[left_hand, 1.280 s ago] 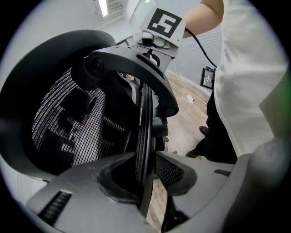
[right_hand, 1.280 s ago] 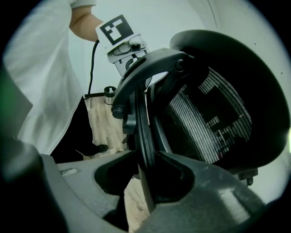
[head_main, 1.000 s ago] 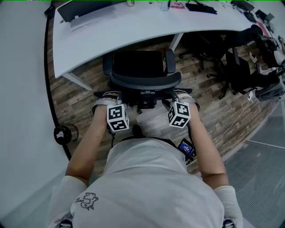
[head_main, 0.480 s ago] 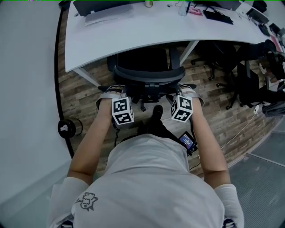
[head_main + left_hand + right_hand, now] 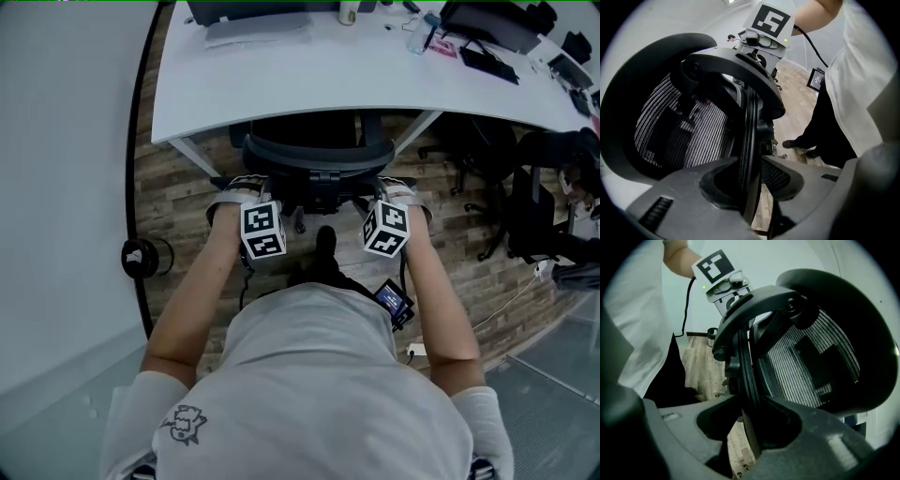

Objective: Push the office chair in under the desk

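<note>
**A:** Head view first; how does the chair lie against the desk?

**B:** The black mesh-backed office chair (image 5: 317, 155) has its seat under the white curved desk (image 5: 356, 84); only the backrest stands out on the near side of the desk, its long axis along the desk's edge. The left claw (image 5: 242, 185) and right claw (image 5: 394, 186) sit at its two ends, equally near; any remaining push goes straight toward the desk.

**A:** Left gripper view?

**B:** The backrest's thin rim runs between the jaws; both seem to bear on it, so clamped.

**A:** Right gripper view?

**B:** The same; the jaws are closed on the opposite rim.

**A:** Surface and room?

**B:** Brown wood-plank floor (image 5: 178, 187) before the desk; other dark chairs (image 5: 525, 187) stand beyond the desk's right end, well apart.
</note>
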